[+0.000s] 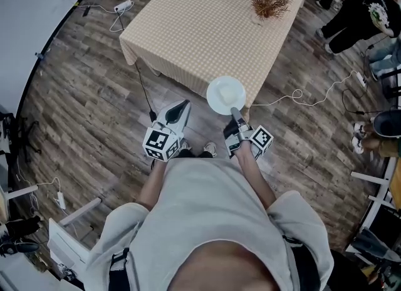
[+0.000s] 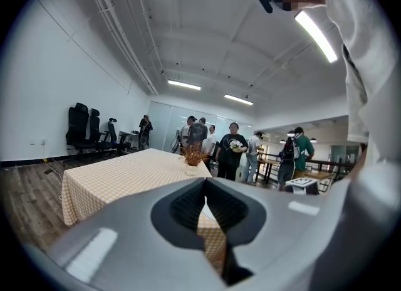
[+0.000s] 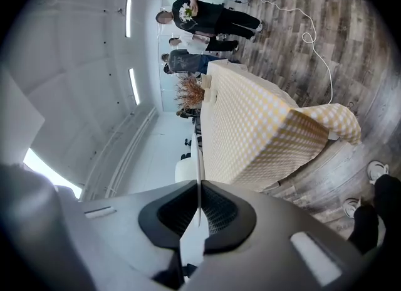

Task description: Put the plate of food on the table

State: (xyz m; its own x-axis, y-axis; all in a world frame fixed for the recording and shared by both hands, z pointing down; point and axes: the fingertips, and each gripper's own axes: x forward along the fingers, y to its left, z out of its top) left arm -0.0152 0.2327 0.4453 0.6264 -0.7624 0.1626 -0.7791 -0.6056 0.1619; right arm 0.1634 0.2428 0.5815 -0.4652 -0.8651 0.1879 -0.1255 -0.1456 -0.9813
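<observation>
The person stands with both forearms held out forward from the waist, the left forearm (image 1: 152, 188) and the right forearm (image 1: 255, 169) nearly parallel. The white and grey two-jaw left gripper (image 1: 183, 106) (image 2: 205, 183) points ahead and slightly down. Its jaws meet at the tips with nothing between them. The matching right gripper (image 1: 234, 112) (image 3: 199, 186) is rolled onto its side and is closed on the rim of a round white plate (image 1: 225, 94) (image 3: 199, 158), which sticks out ahead of it. Each gripper's marker cube (image 1: 161, 143) sits just in front of the hand that carries it.
</observation>
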